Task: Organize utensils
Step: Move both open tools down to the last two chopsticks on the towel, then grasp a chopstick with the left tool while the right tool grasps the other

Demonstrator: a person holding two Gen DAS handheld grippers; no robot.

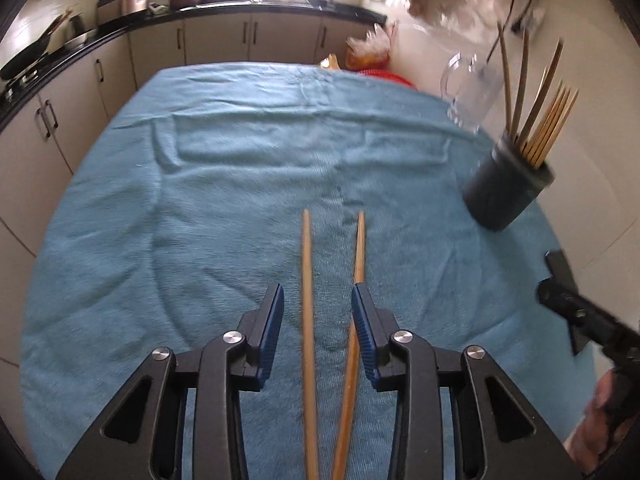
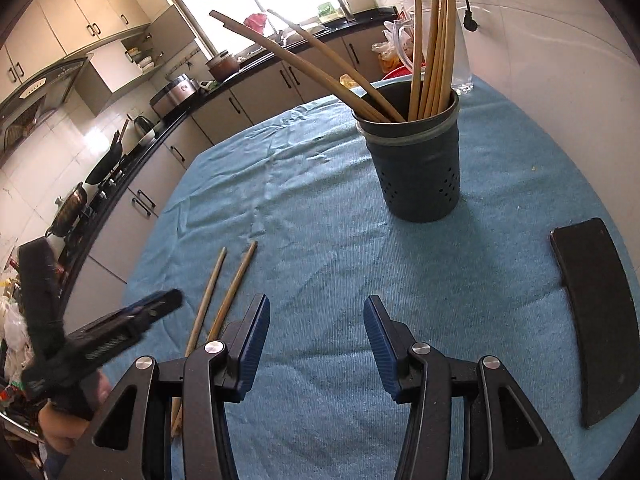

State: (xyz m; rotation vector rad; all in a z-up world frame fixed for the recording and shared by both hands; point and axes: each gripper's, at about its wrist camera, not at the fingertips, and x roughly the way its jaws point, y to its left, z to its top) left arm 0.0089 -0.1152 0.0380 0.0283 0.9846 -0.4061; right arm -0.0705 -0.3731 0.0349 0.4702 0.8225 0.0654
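Two wooden chopsticks (image 1: 307,280) (image 2: 236,284) lie side by side on the blue towel (image 1: 220,200). My left gripper (image 1: 316,296) hovers low over them, pointing down. Its jaws are open and straddle the left stick, while the right stick (image 1: 360,240) runs just under the right blue pad (image 1: 362,320). Neither pad presses on a stick. In the right wrist view it shows blurred at the left, as the left gripper (image 2: 168,300). My right gripper (image 2: 316,308) stands open over bare towel with nothing between its fingers. Ahead of it is the dark perforated utensil holder (image 2: 416,168) (image 1: 508,192), which holds several chopsticks.
A clear glass mug (image 1: 468,88) stands behind the holder. A flat black slab (image 2: 592,320) lies on the towel at the right. Kitchen cabinets and a dark counter (image 1: 120,36) with pots run beyond the table's far and left edges.
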